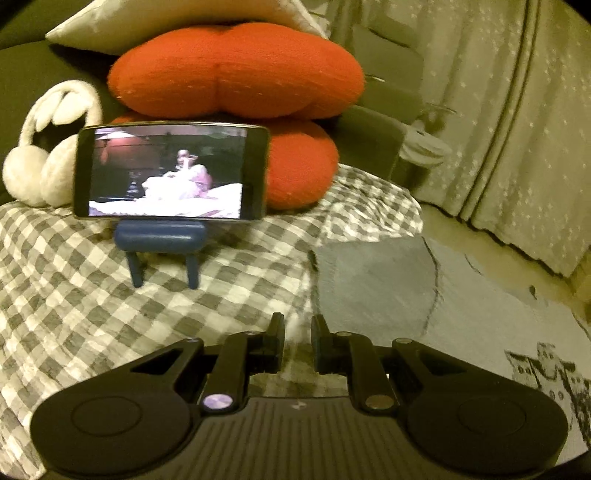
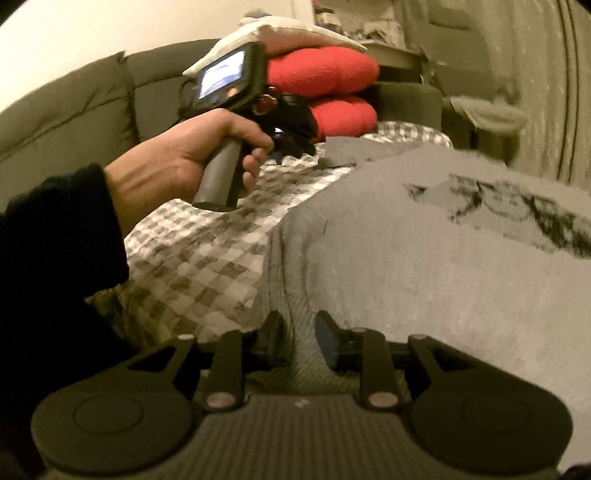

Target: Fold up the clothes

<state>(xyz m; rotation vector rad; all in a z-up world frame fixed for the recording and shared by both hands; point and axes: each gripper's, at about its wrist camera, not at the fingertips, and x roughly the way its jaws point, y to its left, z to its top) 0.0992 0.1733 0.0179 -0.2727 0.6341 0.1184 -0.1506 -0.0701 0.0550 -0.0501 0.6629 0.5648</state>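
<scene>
A grey garment (image 1: pixel 376 284) with a black printed graphic (image 1: pixel 546 369) lies spread on a grey-and-white checked bed cover (image 1: pixel 110 295). My left gripper (image 1: pixel 298 332) is open with a narrow gap. It hangs over the cover just left of the garment's edge and holds nothing. In the right wrist view the garment (image 2: pixel 424 266) fills the right half. My right gripper (image 2: pixel 300 332) is open above its near left edge, where a seam runs between the fingers. A hand (image 2: pixel 192 155) in a dark sleeve holds the left gripper's handle further up the bed.
A phone (image 1: pixel 170 173) playing video stands on a blue stand (image 1: pixel 159 236) on the cover. Behind it are two red cushions (image 1: pixel 236 70), a pale pillow (image 1: pixel 147 22) and white earmuffs (image 1: pixel 40 162). A dark padded headboard (image 2: pixel 74 103) lies at the left, star-patterned curtains (image 1: pixel 517 129) at the right.
</scene>
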